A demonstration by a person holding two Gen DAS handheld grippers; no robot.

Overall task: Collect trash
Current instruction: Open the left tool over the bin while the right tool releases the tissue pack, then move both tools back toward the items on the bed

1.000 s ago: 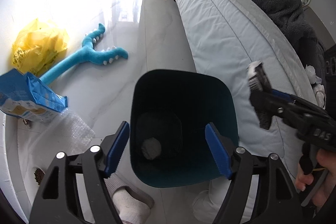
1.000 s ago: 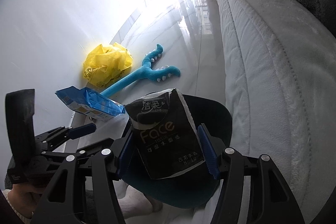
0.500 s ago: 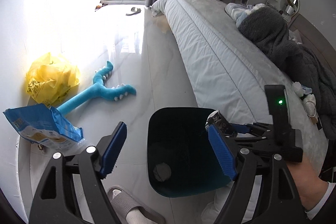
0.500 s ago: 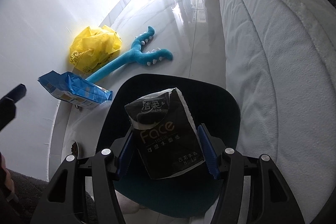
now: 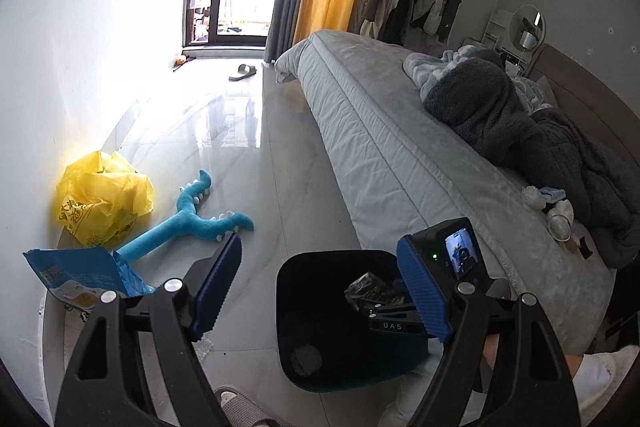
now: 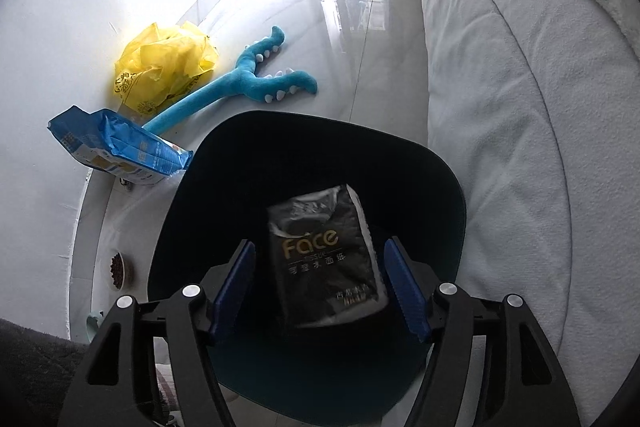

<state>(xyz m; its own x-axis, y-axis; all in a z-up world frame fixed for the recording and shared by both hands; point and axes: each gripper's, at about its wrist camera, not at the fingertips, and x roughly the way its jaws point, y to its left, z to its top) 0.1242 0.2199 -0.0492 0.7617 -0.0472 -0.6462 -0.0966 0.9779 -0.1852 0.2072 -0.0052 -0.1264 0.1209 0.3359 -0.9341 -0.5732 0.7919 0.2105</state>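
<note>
A dark teal trash bin (image 6: 440, 179) stands on the floor beside the bed; it also shows in the left wrist view (image 5: 320, 379). My right gripper (image 6: 320, 283) is open right above the bin's mouth, and a black "Face" tissue pack (image 6: 326, 263) hangs loose between its fingers, touching neither pad. The same pack (image 5: 366, 289) shows inside the bin's mouth in the left wrist view. A crumpled grey wad (image 5: 306, 361) lies at the bin's bottom. My left gripper (image 5: 320, 289) is open and empty, above and left of the bin.
A yellow plastic bag (image 5: 102, 199), a blue plush toy (image 5: 188, 221) and a blue snack bag (image 5: 86, 273) lie on the floor by the wall. The bed (image 5: 400, 147) with dark blankets (image 5: 520, 131) runs along the right. A pet food bowl (image 6: 118, 269) sits near the wall.
My right gripper has moved down over the bin and opened; the tissue pack has slipped free from its pads. My left gripper has lifted and tilted up toward the room.
</note>
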